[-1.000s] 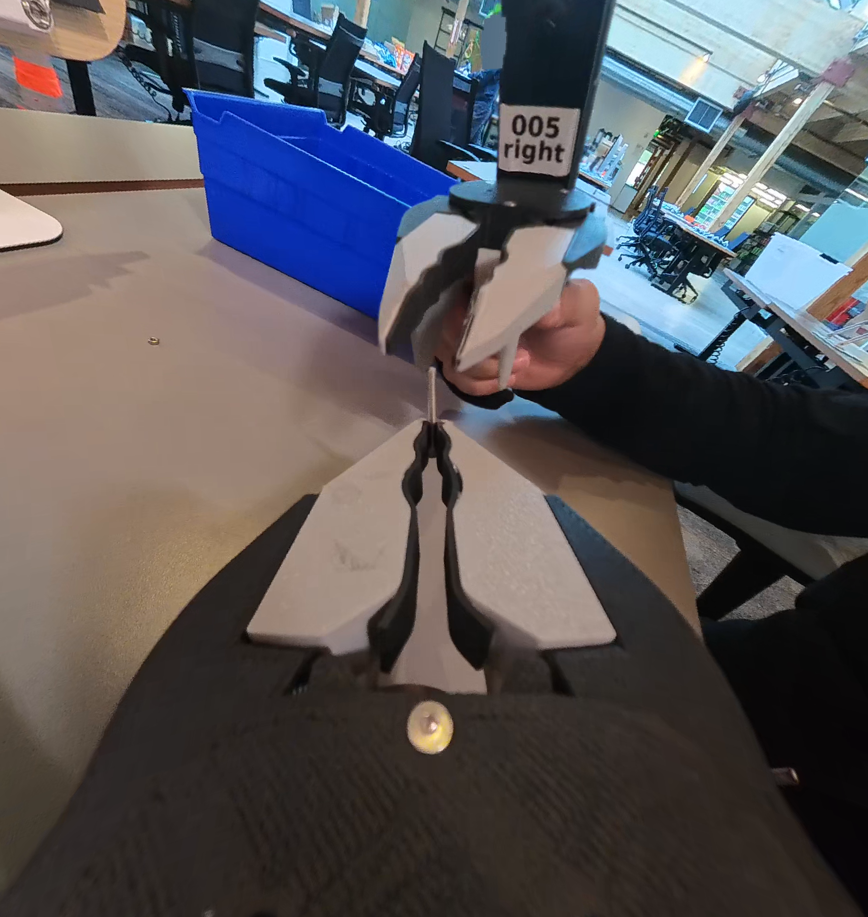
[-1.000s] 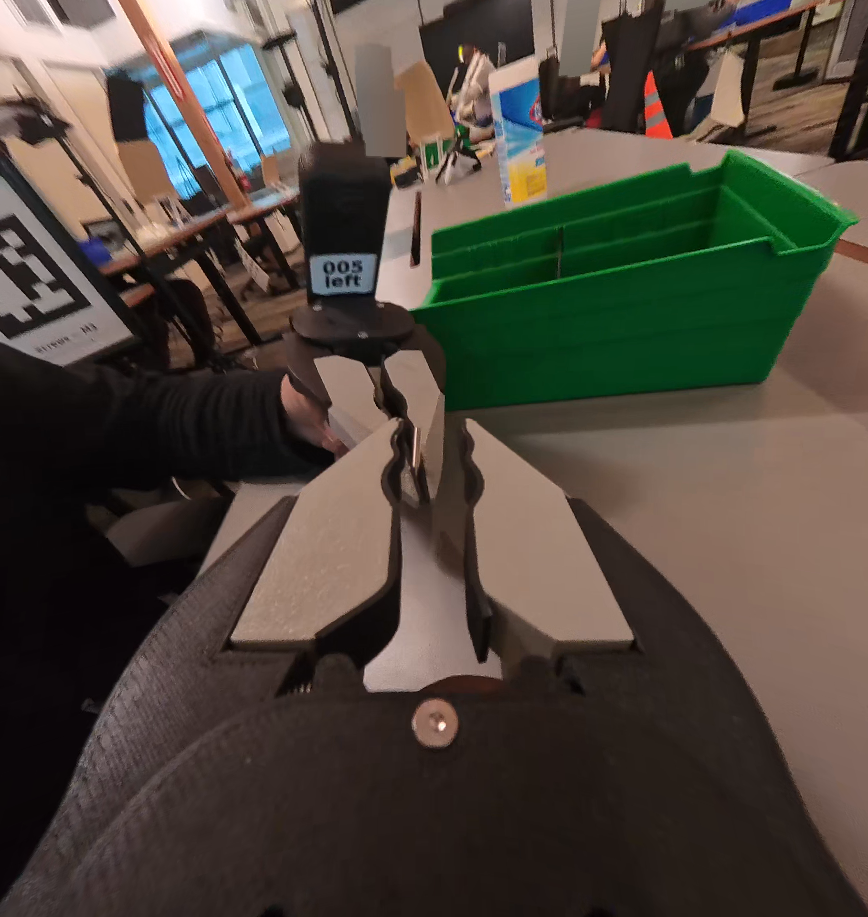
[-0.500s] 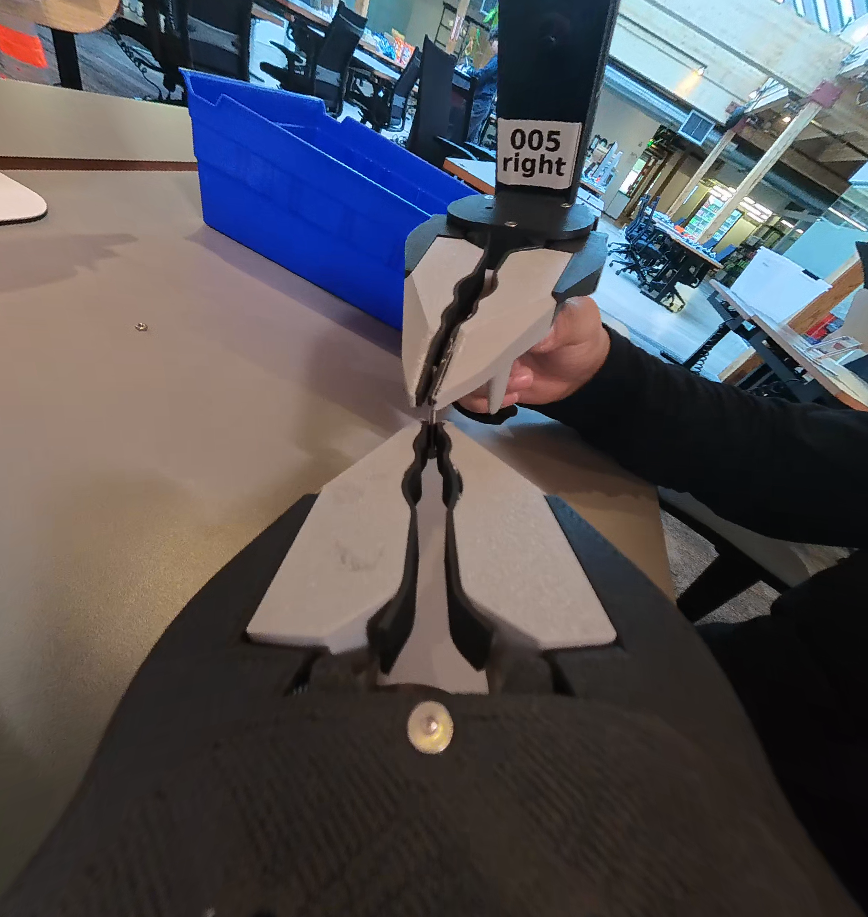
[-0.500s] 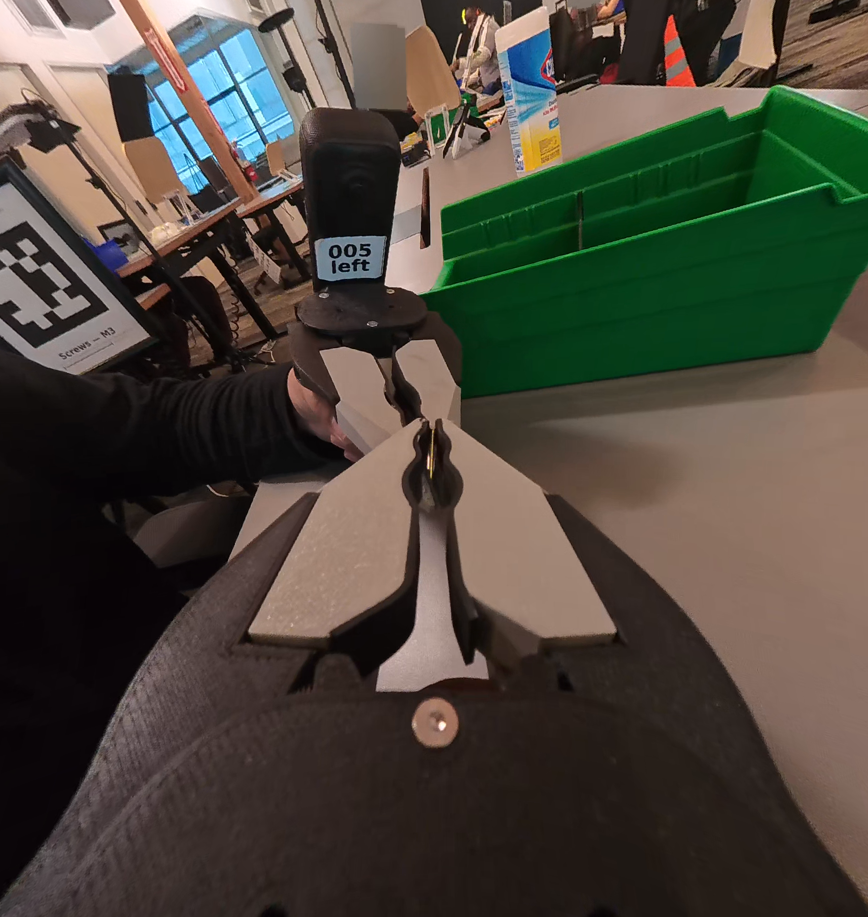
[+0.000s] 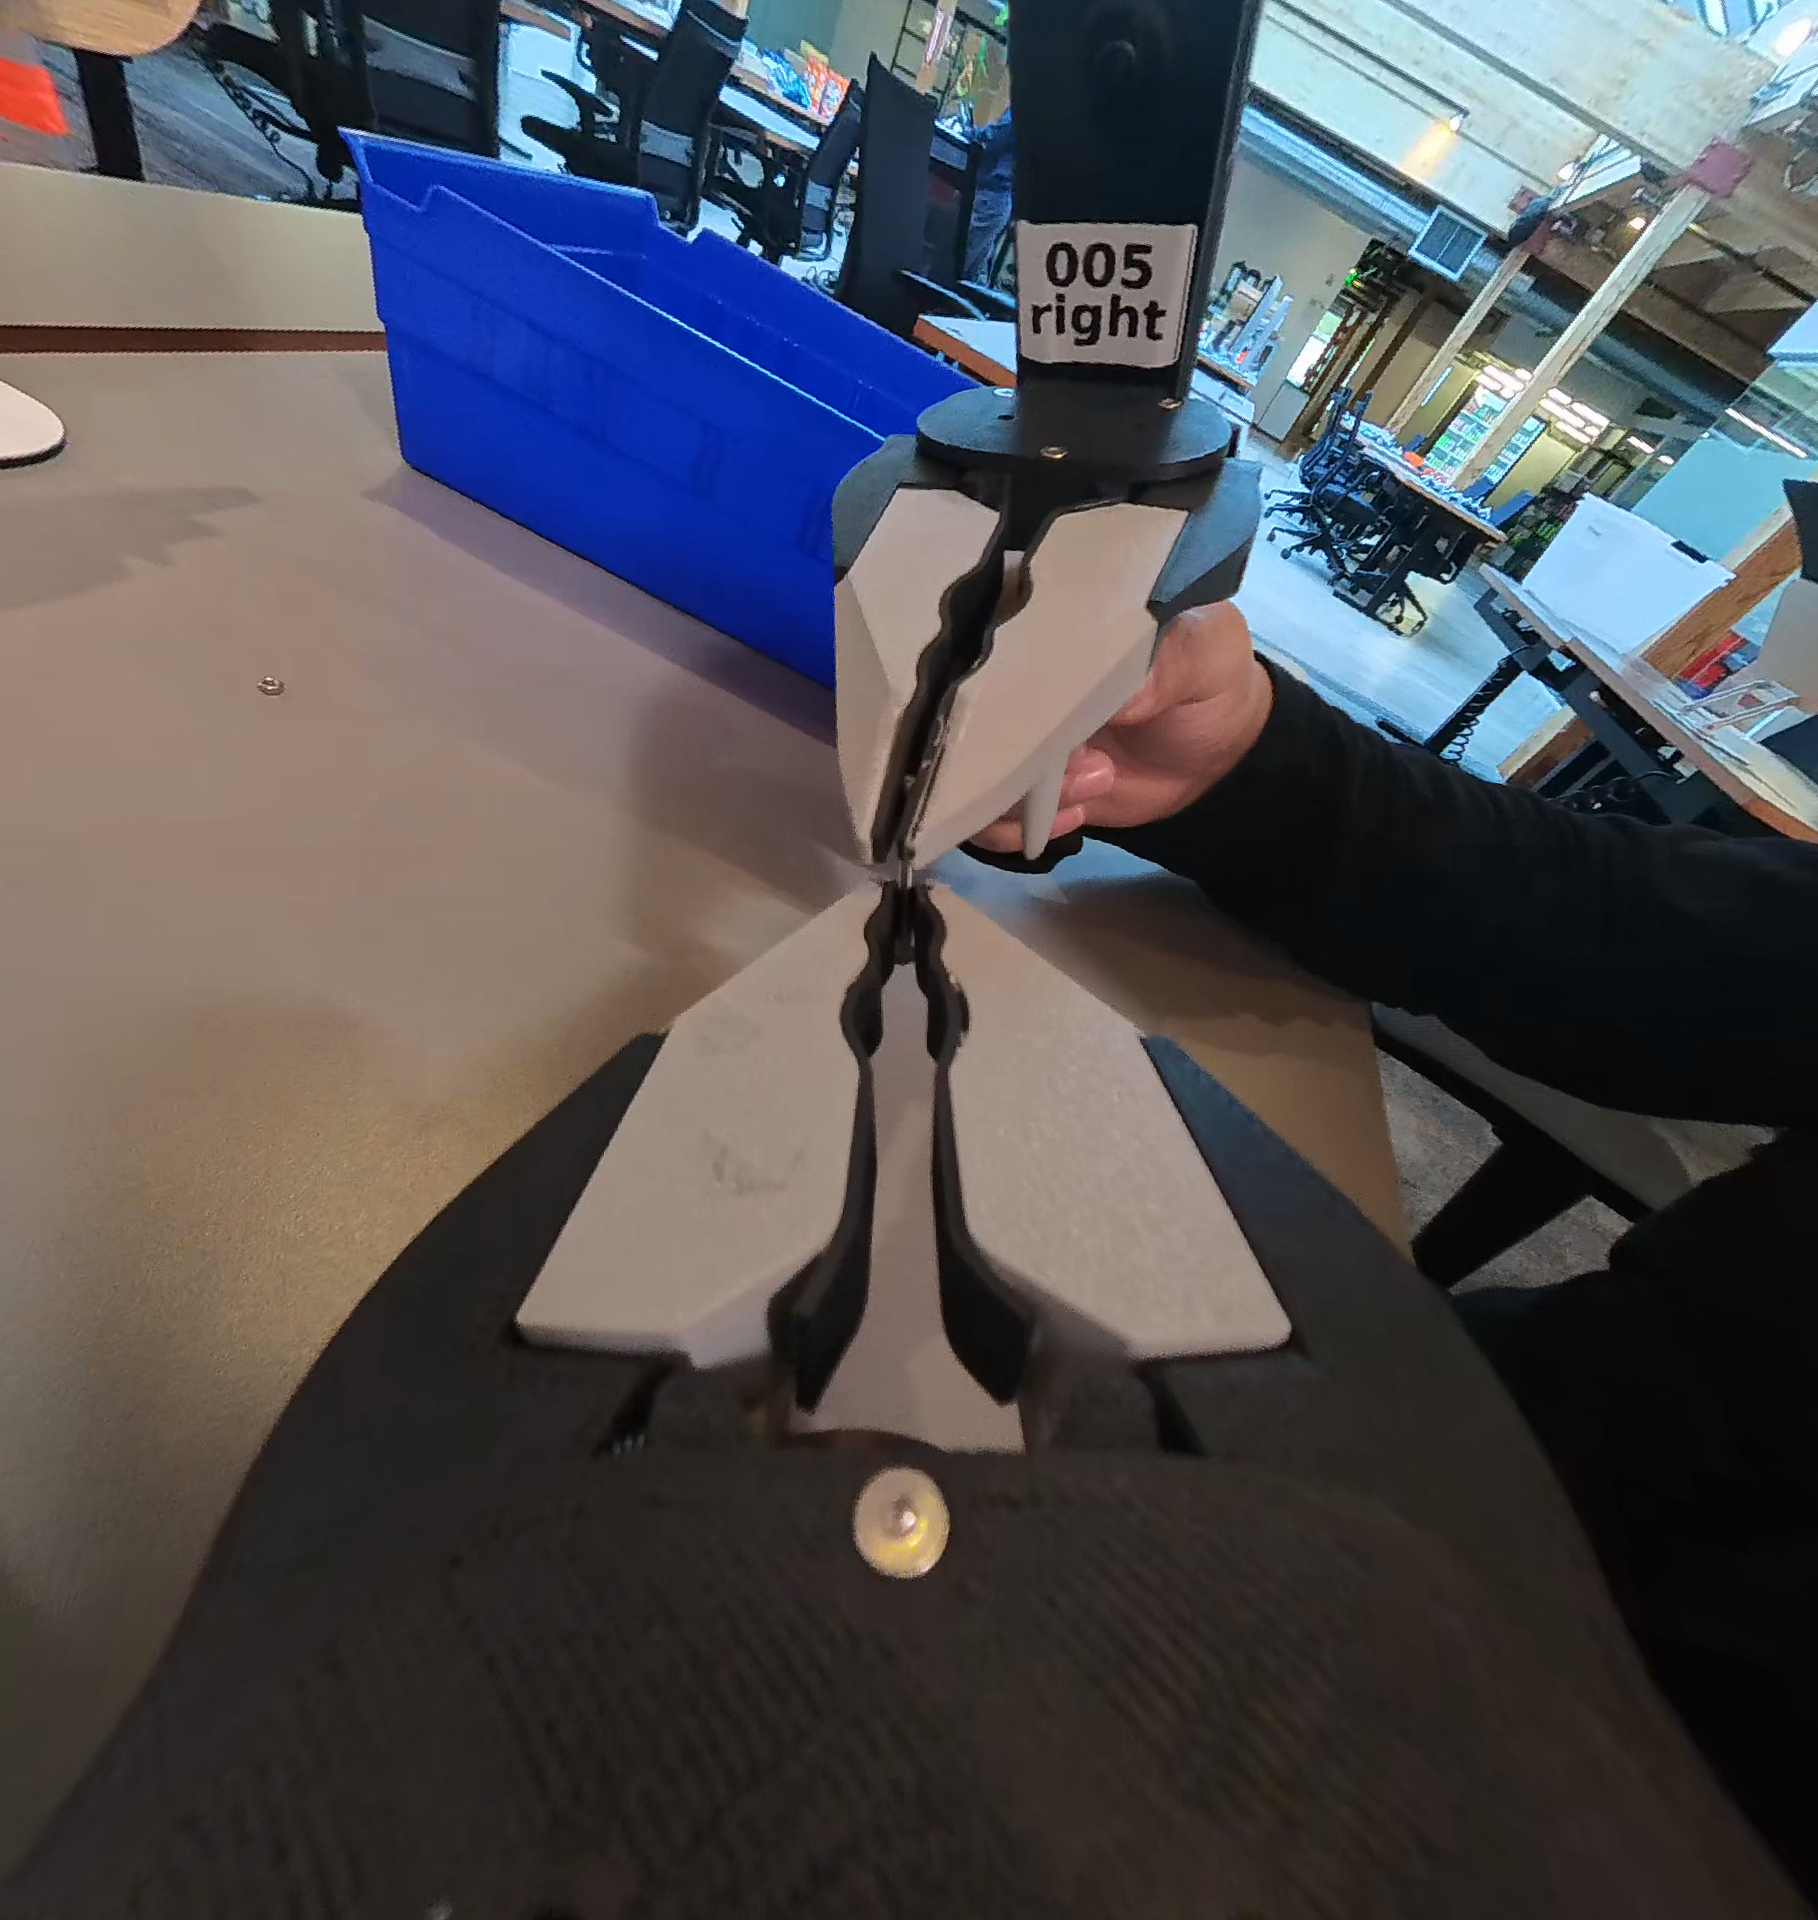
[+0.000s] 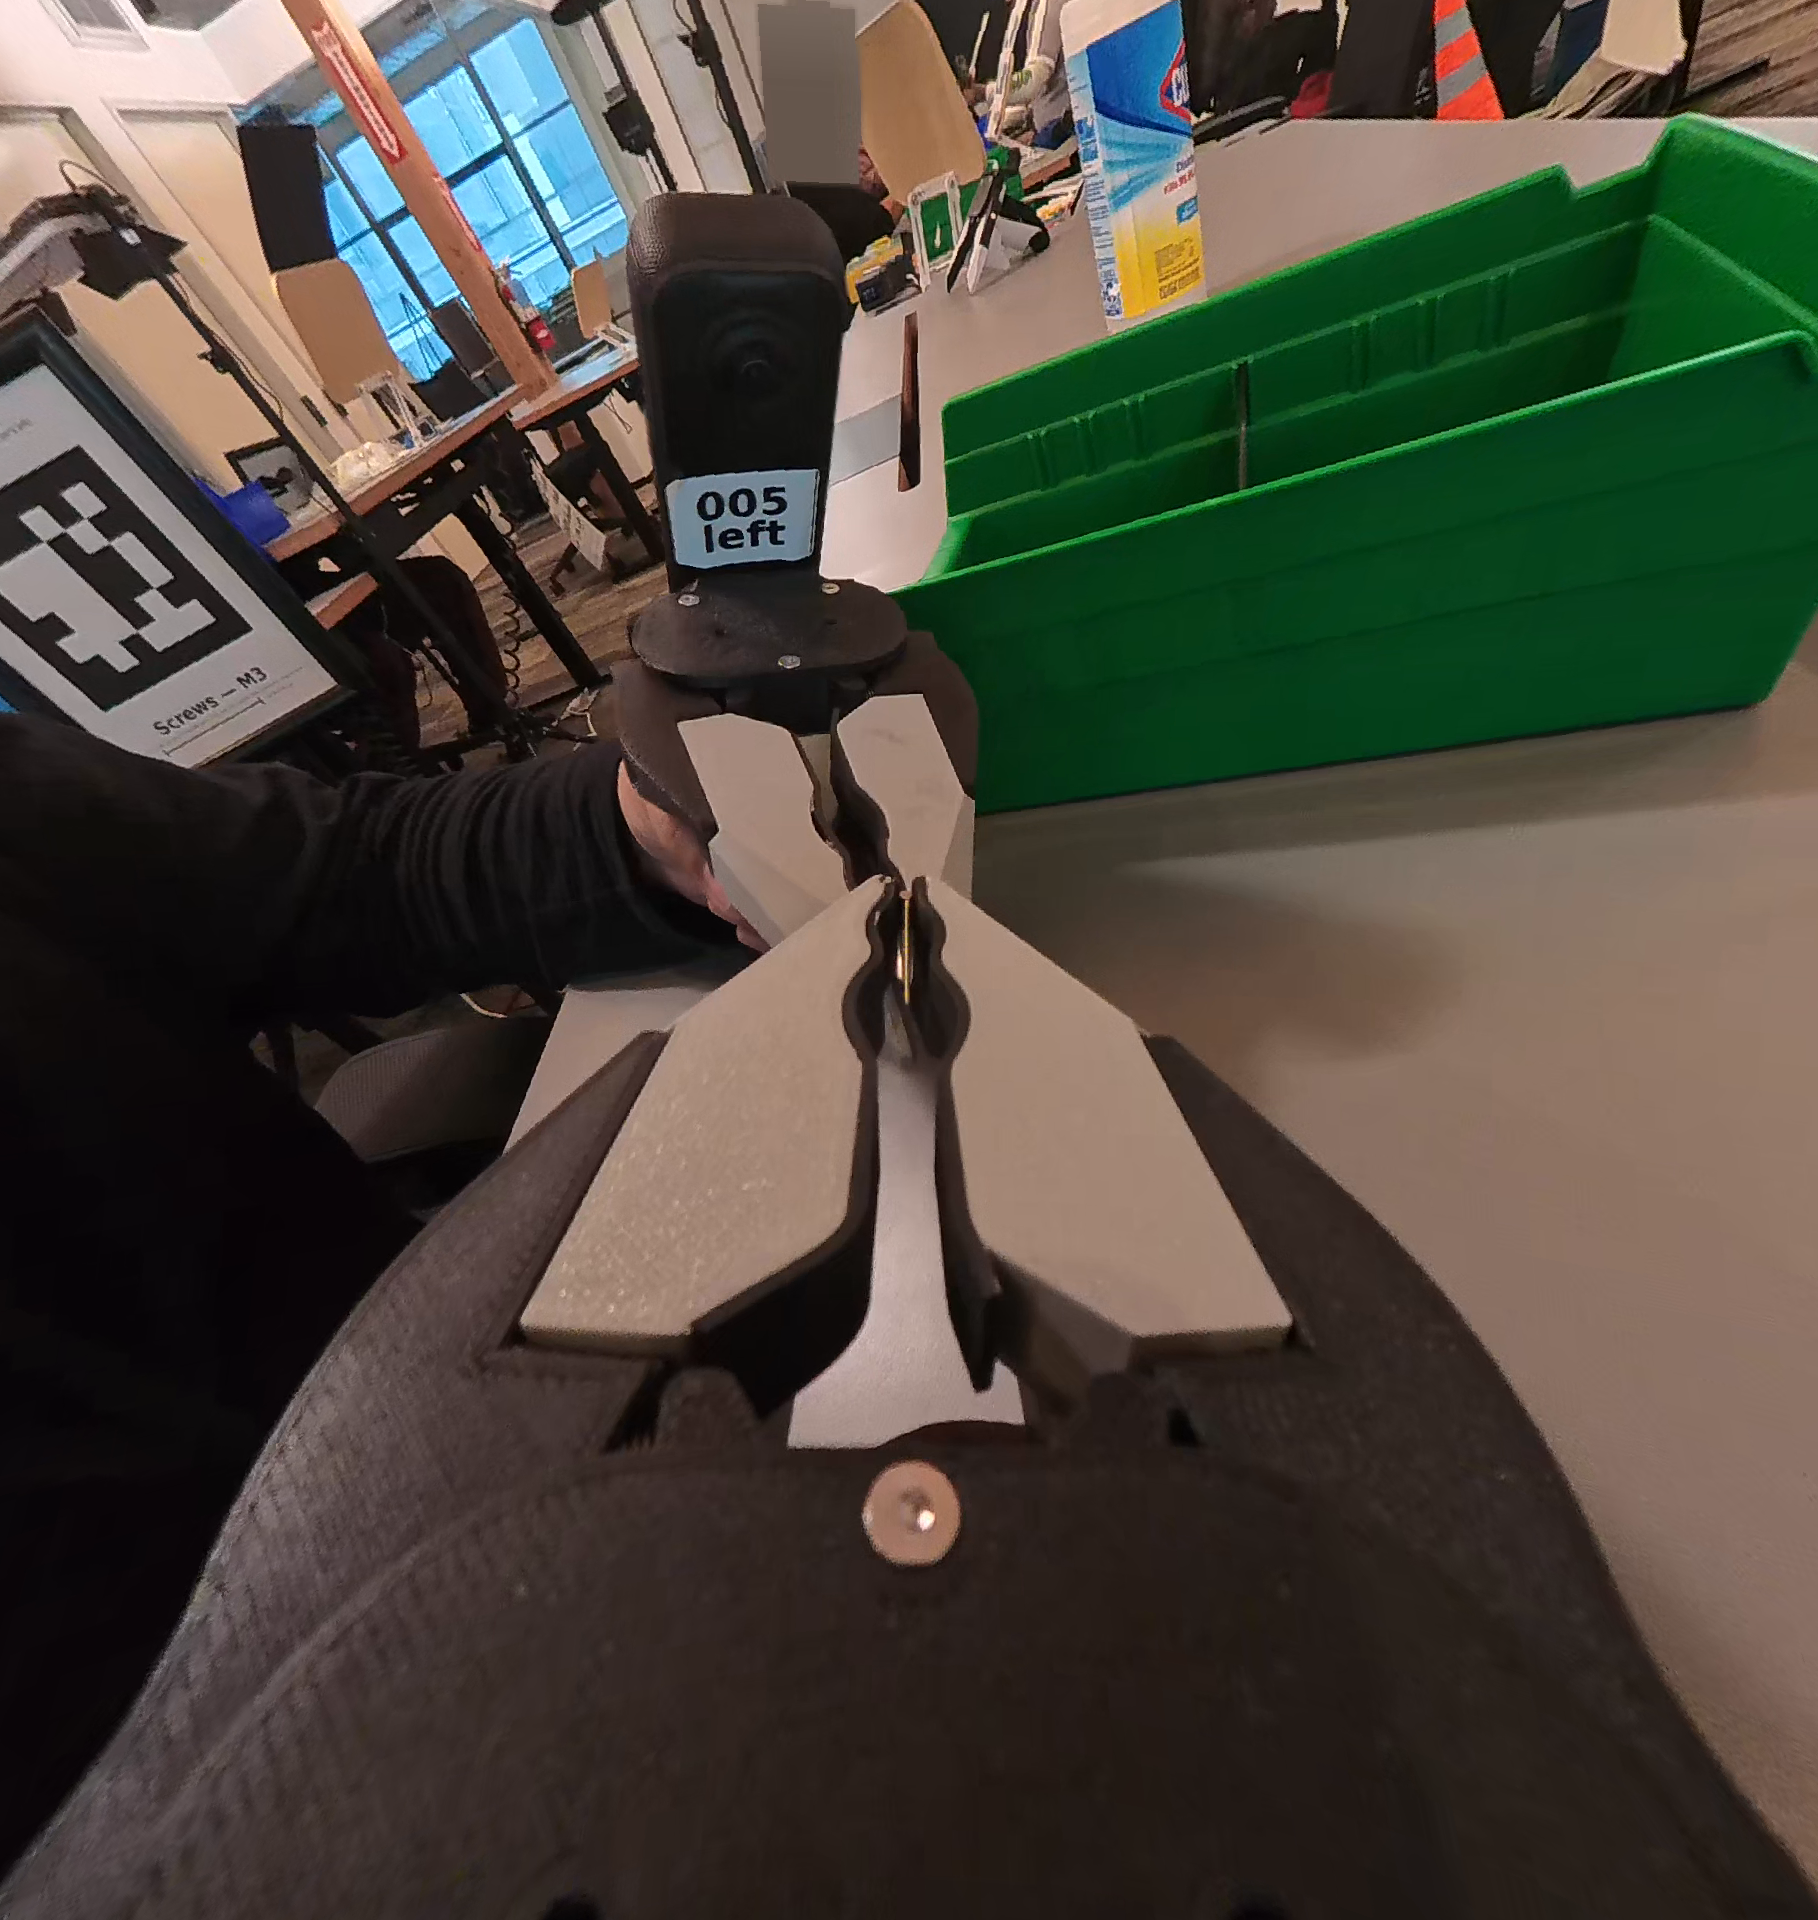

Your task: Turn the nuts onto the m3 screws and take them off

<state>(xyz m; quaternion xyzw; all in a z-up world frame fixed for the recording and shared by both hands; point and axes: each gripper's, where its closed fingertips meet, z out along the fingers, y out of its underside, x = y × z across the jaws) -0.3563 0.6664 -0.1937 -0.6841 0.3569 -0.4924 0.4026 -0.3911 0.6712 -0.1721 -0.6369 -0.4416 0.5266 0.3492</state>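
The two tools meet tip to tip just above the near corner of the grey worktop (image 5: 261, 935), close to its edge; past that edge the floor and chair legs show. The left hand-held gripper (image 5: 900, 909) has its jaws drawn together on the thin screw (image 5: 903, 871), of which only a sliver shows between the two sets of tips; the right hand-held gripper (image 5: 900, 847) comes down on it from above, jaws pinched together, with a small brass-coloured nut (image 6: 903, 951) caught between its fingertips. Whether the nut sits on the thread I cannot tell.

To the far side the worktop lies open for a good stretch; a loose nut (image 5: 271, 685) rests alone there, well apart from the tools. A blue bin (image 5: 614, 436) stands behind the right tool, near but not touching; a green bin (image 6: 1404, 582) stands behind the left one, its long wall closing that side. A tall wipes canister (image 6: 1139, 166) stands beyond the green bin; a framed marker board (image 6: 94, 582) stands off the worktop's edge, behind the black sleeve (image 6: 313, 862).
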